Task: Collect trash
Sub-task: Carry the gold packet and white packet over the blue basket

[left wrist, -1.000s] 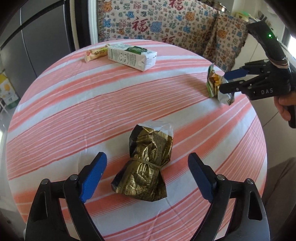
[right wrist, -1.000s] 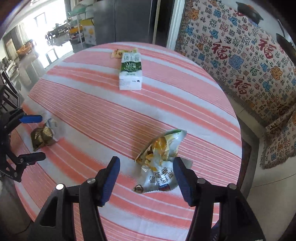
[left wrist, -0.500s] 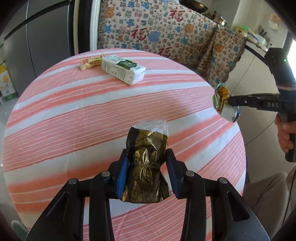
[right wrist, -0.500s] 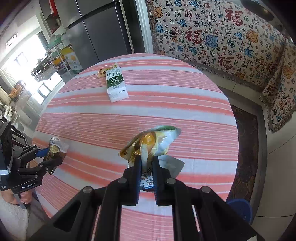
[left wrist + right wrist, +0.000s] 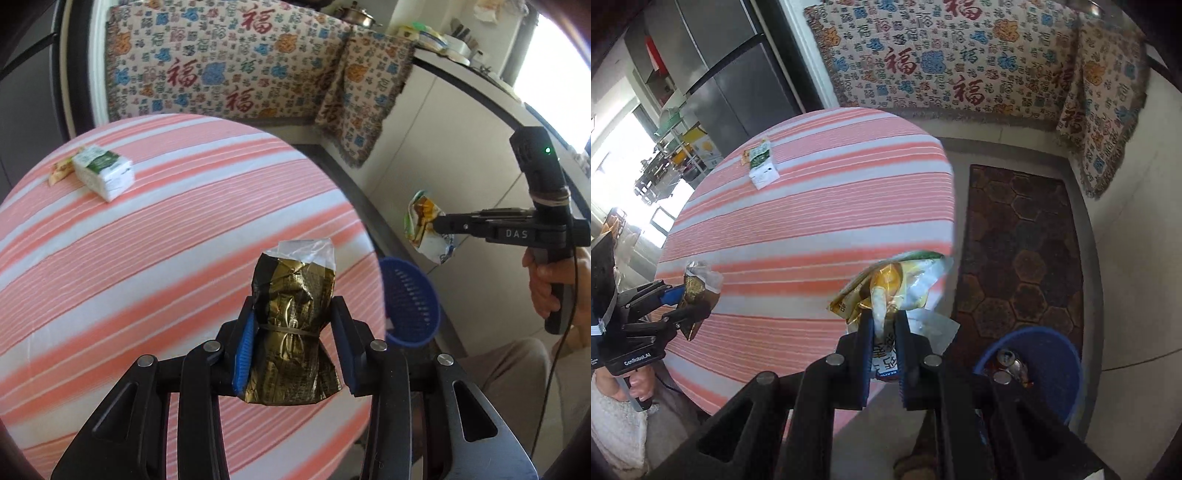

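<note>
The crumpled gold-and-black foil packet, bound at its waist by a thin band, sits clamped between the blue-padded fingers of the left gripper, held off the pink-and-white striped round worktop near its edge. The right gripper has its fingers clenched on a flattened yellow-and-white snack wrapper, which hangs in the air past the worktop's rim. Both pairs of fingers have just been closing, each with its piece of trash between them.

The step in hand looks like carrying both pieces to the blue perforated plastic bin on the floor beside the worktop, which already holds what looks like a can. To do it well, each piece should be over the bin's mouth before its fingers release; the wrapper is light and may drift, so a low drop seems safer. A white-and-green carton and a small orange wrapper beside it lie on the worktop's far side, not yet collected.
</note>
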`<state>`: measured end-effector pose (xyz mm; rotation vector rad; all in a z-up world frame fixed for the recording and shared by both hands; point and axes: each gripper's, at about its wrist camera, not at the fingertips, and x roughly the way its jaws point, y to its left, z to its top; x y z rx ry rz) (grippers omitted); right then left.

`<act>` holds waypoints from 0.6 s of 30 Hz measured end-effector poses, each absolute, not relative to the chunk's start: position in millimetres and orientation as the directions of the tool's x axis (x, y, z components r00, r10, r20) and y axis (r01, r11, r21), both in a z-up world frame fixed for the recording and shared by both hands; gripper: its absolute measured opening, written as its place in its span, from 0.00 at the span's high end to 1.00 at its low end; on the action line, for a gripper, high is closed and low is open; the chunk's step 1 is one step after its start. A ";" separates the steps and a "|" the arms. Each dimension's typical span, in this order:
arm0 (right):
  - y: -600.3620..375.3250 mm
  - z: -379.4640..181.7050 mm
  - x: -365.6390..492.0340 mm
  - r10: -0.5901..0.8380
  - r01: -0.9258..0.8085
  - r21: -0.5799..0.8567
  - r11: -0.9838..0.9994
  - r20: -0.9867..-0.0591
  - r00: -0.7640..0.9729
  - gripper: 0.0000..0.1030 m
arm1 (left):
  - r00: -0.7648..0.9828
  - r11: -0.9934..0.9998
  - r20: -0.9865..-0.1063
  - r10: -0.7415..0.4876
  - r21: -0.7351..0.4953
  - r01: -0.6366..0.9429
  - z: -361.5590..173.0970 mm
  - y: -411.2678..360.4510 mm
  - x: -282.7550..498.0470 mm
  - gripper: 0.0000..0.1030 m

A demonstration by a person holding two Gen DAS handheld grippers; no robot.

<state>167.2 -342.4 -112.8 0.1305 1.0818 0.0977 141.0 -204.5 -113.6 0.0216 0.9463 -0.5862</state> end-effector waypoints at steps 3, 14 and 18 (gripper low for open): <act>-381.4 -117.4 147.9 0.093 0.054 0.132 0.990 -0.883 0.459 0.89 | 0.403 0.809 -0.766 -0.501 -0.248 0.534 -110.7 -254.9 139.4 0.62; -485.1 -155.2 103.7 -0.037 0.307 0.117 0.944 -0.890 0.454 0.89 | 0.308 0.730 -0.773 -0.554 -0.274 0.627 -138.1 -411.0 142.2 0.62; -506.9 -176.4 96.7 -0.070 0.367 0.111 0.924 -0.893 0.445 0.89 | 0.280 0.726 -0.789 -0.547 -0.280 0.628 -163.2 -441.0 143.2 0.62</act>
